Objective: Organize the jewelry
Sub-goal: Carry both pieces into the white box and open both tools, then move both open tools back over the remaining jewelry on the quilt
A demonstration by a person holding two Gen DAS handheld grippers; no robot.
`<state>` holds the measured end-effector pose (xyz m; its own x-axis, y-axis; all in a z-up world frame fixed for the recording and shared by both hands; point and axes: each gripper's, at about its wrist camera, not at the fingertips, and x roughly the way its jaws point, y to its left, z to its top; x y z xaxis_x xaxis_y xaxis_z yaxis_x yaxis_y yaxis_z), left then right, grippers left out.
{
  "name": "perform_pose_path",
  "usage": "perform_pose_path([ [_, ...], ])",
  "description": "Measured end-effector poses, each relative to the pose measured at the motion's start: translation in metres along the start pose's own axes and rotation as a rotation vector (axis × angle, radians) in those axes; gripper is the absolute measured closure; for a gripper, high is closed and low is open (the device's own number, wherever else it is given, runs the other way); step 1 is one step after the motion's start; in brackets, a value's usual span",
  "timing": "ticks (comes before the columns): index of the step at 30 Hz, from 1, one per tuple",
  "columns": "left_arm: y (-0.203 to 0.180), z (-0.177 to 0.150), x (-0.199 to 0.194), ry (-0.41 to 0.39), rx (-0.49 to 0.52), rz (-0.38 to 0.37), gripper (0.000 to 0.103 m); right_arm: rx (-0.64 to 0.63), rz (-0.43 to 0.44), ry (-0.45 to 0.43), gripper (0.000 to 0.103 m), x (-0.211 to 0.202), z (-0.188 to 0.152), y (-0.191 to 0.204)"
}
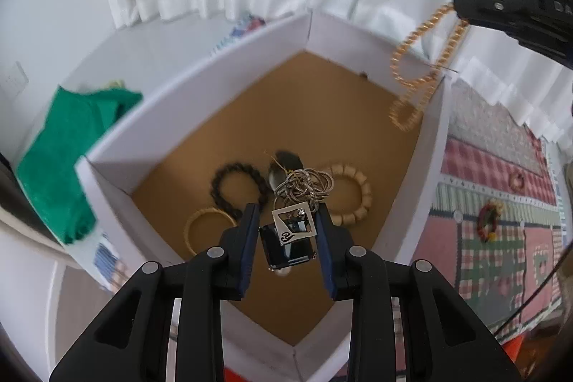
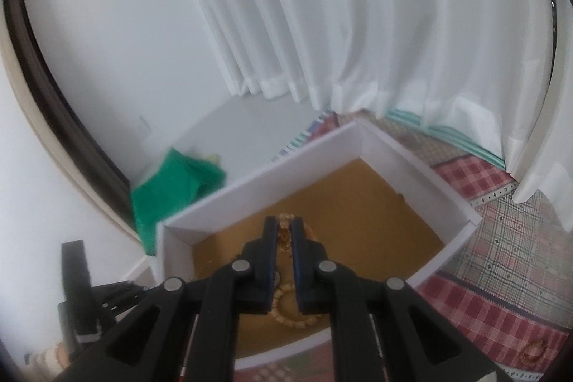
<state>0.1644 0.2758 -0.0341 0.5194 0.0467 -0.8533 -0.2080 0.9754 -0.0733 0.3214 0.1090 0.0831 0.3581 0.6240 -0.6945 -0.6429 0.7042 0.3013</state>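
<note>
A white box (image 1: 200, 85) with a brown floor holds a black beaded bracelet (image 1: 238, 188), a thin gold bangle (image 1: 207, 228), a cream beaded bracelet (image 1: 352, 199) and a silver chain with a square pendant (image 1: 294, 226) over a dark gem. My left gripper (image 1: 288, 221) is open above them, fingers on either side of the pendant. My right gripper (image 2: 283, 231) is shut on a gold bead necklace (image 1: 419, 67), which hangs over the box's right wall. The box (image 2: 286, 163) also shows in the right wrist view.
A green cloth (image 1: 68, 145) lies left of the box on a white surface. A patchwork checked cloth (image 1: 494, 210) to the right carries a small orange ring (image 1: 516, 180) and a red-green bracelet (image 1: 489, 217). White curtains (image 2: 358, 24) hang behind.
</note>
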Motion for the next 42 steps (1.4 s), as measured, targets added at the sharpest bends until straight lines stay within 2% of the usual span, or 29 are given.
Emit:
perform_pose_path([
  [7, -0.006, -0.011, 0.037, 0.081, -0.007, 0.003, 0.072, -0.034, -0.079, 0.091, 0.094, 0.064, -0.011, -0.02],
  [9, -0.005, -0.014, 0.046, 0.102, -0.008, 0.031, 0.066, -0.036, -0.093, 0.103, 0.094, 0.076, -0.014, -0.023],
  [10, -0.004, -0.014, 0.048, 0.102, -0.007, 0.046, 0.061, -0.034, -0.109, 0.107, 0.087, 0.08, -0.015, -0.024],
  [11, -0.003, -0.015, 0.048, 0.096, -0.005, 0.075, 0.047, -0.034, -0.128, 0.107, 0.072, 0.081, -0.016, -0.025],
  [12, -0.002, -0.016, 0.046, 0.083, -0.007, 0.098, 0.034, -0.033, -0.153, 0.096, 0.061, 0.079, -0.016, -0.025],
  [13, -0.001, -0.017, 0.043, 0.067, -0.011, 0.11, 0.031, -0.027, -0.168, 0.077, 0.04, 0.074, -0.017, -0.026],
  [14, 0.0, -0.017, 0.04, 0.055, -0.014, 0.112, 0.027, -0.021, -0.175, 0.063, 0.032, 0.069, -0.017, -0.027],
  [18, -0.009, -0.018, 0.018, -0.016, -0.01, 0.09, 0.018, -0.028, -0.219, 0.018, 0.031, 0.038, -0.029, -0.023],
  [20, -0.024, -0.022, 0.002, -0.068, 0.024, 0.081, 0.014, -0.035, -0.239, 0.006, 0.026, 0.021, -0.042, -0.02],
  [25, -0.071, -0.031, -0.024, -0.117, 0.111, 0.016, 0.01, -0.024, -0.291, -0.003, 0.025, -0.026, -0.096, -0.028],
  [29, -0.116, -0.049, -0.031, -0.116, 0.156, -0.089, 0.007, 0.008, -0.368, -0.002, 0.025, -0.059, -0.146, -0.048],
  [32, -0.146, -0.066, -0.027, -0.102, 0.174, -0.138, 0.007, 0.055, -0.435, 0.01, 0.025, -0.084, -0.183, -0.071],
  [37, -0.192, -0.097, -0.009, -0.039, 0.223, -0.18, 0.007, 0.15, -0.517, 0.031, 0.025, -0.122, -0.24, -0.105],
  [42, -0.219, -0.122, 0.005, -0.007, 0.248, -0.194, 0.007, 0.222, -0.59, 0.037, 0.025, -0.15, -0.287, -0.128],
])
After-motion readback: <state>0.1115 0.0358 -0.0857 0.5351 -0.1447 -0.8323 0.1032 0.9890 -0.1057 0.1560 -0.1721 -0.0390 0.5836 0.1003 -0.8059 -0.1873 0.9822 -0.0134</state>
